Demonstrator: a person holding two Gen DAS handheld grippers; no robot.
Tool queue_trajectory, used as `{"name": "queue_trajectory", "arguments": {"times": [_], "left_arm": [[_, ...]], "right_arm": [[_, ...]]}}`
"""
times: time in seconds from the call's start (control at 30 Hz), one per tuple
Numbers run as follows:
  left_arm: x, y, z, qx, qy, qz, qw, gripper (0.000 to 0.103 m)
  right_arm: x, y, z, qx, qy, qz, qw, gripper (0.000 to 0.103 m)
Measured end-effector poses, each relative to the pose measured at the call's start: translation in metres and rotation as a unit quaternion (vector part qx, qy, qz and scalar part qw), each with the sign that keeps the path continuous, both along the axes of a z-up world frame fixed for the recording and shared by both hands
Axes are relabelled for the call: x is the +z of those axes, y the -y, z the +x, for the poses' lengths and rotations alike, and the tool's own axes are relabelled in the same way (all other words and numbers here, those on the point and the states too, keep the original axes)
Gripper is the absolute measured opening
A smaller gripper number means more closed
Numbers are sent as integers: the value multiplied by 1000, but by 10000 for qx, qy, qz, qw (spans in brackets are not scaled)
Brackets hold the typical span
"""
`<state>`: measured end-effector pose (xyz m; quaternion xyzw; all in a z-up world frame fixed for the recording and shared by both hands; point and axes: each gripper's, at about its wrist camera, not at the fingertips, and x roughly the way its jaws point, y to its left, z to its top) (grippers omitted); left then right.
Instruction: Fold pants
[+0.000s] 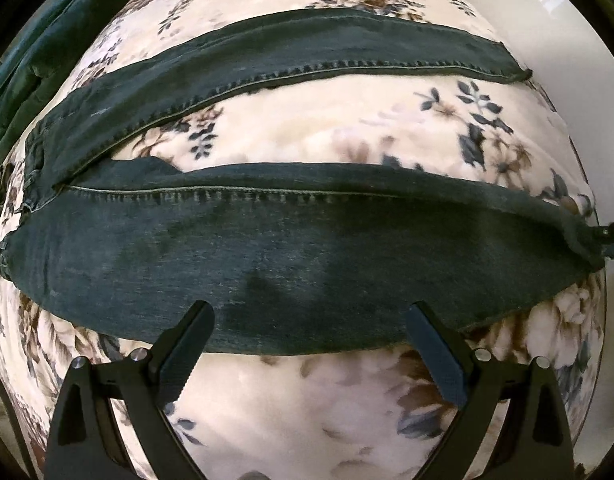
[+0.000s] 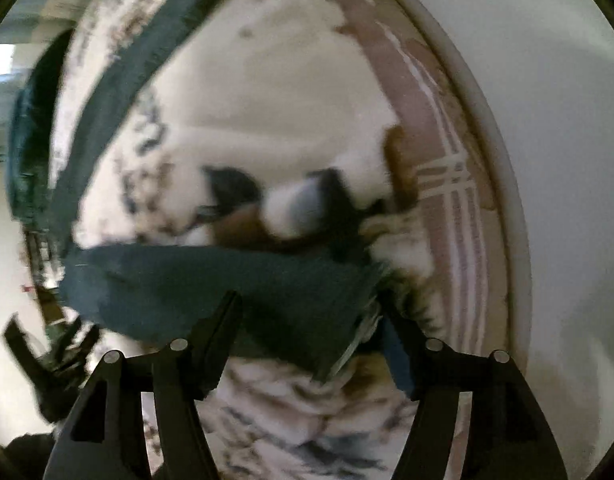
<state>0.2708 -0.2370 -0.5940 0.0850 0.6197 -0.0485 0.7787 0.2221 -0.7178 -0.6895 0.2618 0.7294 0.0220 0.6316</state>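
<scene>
Pants (image 1: 291,248): dark denim, spread flat on a floral blanket (image 1: 347,400), two legs running side by side with a strip of blanket showing between them; waist end at the left of the left wrist view, hems at the right

Handling: judged heavy for cloth, fairly stiff along the stitched seams, not slippery on the plush blanket and not fragile; likely to hold a crease but to drag and bunch if pulled from one corner only

Where to grip: the near leg's outer edge and hem corners look best, since the double seam gives the pads something firm to bite

Left gripper (image 1: 309,320): jaws spread wide, holding nothing, poised over the lower edge of the near leg

Right gripper (image 2: 313,312): jaws apart, astride the hem end of the near leg; whether they touch the cloth cannot be told through the blur

Left wrist view only: the whole lay of both legs, the inner seams, a second dark garment (image 1: 39,52) at the far left

Right wrist view only: the frayed hem up close, the bed's striped edge (image 2: 455,208), a wall beyond it, all smeared by motion
</scene>
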Motion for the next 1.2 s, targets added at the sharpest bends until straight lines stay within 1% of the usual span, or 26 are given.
{"name": "queue_trajectory", "arguments": {"times": [0.07, 0.1, 0.13, 0.17, 0.23, 0.27, 0.33, 0.4, 0.43, 0.5, 0.57, 0.6, 0.63, 0.7, 0.77, 0.83, 0.87, 0.9, 0.93, 1.0, 1.03, 1.07, 1.1, 1.13, 1.17, 1.2], "left_arm": [[0, 2, -2, -54, 3, 9, 10000, 99], [0, 2, -3, -57, -4, -9, 10000, 99], [0, 1, -3, -52, -6, -22, 10000, 99], [-1, 1, -4, -49, -10, -38, 10000, 99], [-3, 1, -4, -27, -51, -30, 10000, 99], [-4, 0, -3, 9, -76, -50, 10000, 99], [-2, -1, -2, 56, -79, -80, 9999, 99], [3, -1, -2, 48, 12, -80, 10000, 99], [5, -1, -1, 33, 39, -77, 10000, 99], [7, 0, 1, -10, 74, -80, 9999, 99], [8, -2, 3, -4, 81, -107, 9999, 99], [8, -2, 4, 7, 78, -110, 9999, 99], [8, -4, 5, 25, 72, -116, 9999, 99], [7, -5, 7, 82, 58, -149, 9998, 99], [5, -6, 9, 118, 44, -142, 9998, 99], [3, -7, 11, 89, 57, -86, 9999, 99], [2, -7, 13, 73, 57, -50, 9999, 99], [0, -7, 16, 46, 56, -5, 10000, 99], [-1, -8, 20, 32, 76, 24, 10000, 99], [-1, -10, 31, -4, 146, 128, 9998, 99], [-1, -11, 35, -7, 168, 157, 9997, 99], [0, -15, 43, 12, 193, 159, 9997, 99], [1, -19, 48, 41, 212, 150, 9997, 99], [2, -21, 52, 59, 223, 143, 9996, 99], [4, -27, 59, 79, 223, 137, 9996, 99], [6, -31, 64, 85, 184, 130, 9997, 99]], "right_arm": [[0, -4, 3, 77, 83, -48, 9999, 66], [5, -5, 4, -7, 197, 160, 9997, 66], [9, -6, 5, -261, 339, 619, 9972, 66], [18, -1, 6, -682, 595, 1244, 9881, 66], [38, 14, 6, -1302, 1190, 1776, 9682, 68], [41, 16, 7, -1349, 1231, 1677, 9688, 68], [39, 17, 9, -1197, 1080, 1403, 9769, 68], [40, 15, 8, -931, 810, 777, 9893, 68], [45, 13, 9, -824, 810, 487, 9921, 68], [72, 16, 4, -833, 1129, -430, 9892, 68], [95, 21, -9, -866, 1396, -971, 9816, 68], [104, 18, -14, -713, 1458, -1233, 9790, 68], [108, 10, -17, -375, 1397, -1345, 9803, 68], [92, -17, -18, 461, 604, -1472, 9862, 68], [69, -51, -21, 1138, 141, -1092, 9874, 65], [48, -76, -10, 1473, -20, -1053, 9835, 55], [39, -82, 2, 1456, -15, -1055, 9837, 50], [33, -79, 15, 1223, -7, -1199, 9852, 39], [29, -68, 30, 774, 46, -1395, 9872, 37], [32, -31, 54, -527, 255, -1503, 9869, 37], [35, -23, 58, -826, 253, -1579, 9837, 37], [42, -21, 63, -914, 308, -1642, 9817, 37], [52, -25, 66, -815, 428, -1674, 9816, 37], [62, -32, 67, -629, 528, -1712, 9818, 41], [69, -41, 66, -406, 590, -1669, 9834, 46], [74, -50, 64, -202, 581, -1587, 9854, 57]]}}
